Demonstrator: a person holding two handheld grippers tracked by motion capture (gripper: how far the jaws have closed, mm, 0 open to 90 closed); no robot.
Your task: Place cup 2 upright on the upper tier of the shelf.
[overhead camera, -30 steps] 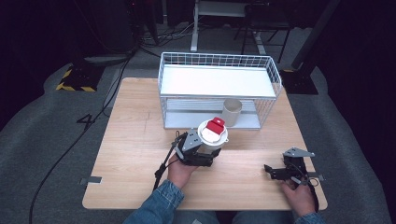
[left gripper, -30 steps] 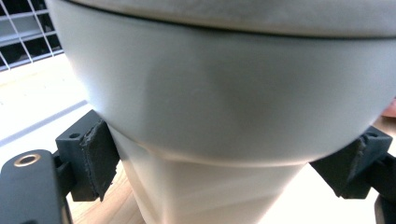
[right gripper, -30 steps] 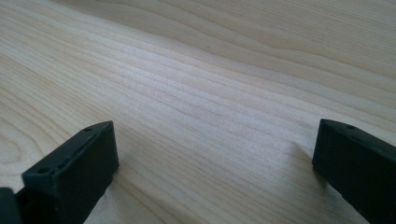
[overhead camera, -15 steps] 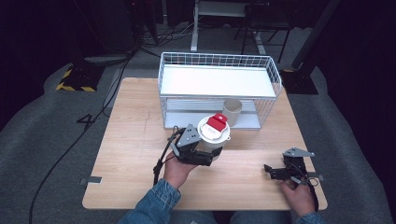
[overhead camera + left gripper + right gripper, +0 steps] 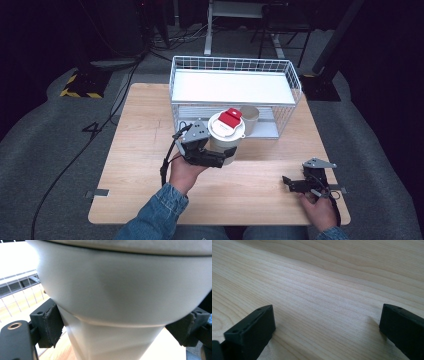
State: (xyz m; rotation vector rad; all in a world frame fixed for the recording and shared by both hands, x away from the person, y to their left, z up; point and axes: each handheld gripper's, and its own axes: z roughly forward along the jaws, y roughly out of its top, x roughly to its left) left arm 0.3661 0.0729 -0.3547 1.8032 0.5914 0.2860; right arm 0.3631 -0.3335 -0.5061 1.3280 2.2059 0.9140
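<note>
Lidded cup held up in front of the wire rack

On the wooden surface [image 5: 140, 165], a white wire rack [image 5: 235, 80] stands at the far side. Just near of it, the left claw [image 5: 212, 157] is clamped on a white cup [image 5: 225, 145] with a red-tabbed lid [image 5: 226, 125]. At near right, the right claw [image 5: 292, 184] rests with its jaws apart.

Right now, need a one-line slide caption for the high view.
Left tool grips a lidded white cup before the wire rack; right tool rests open.
</note>
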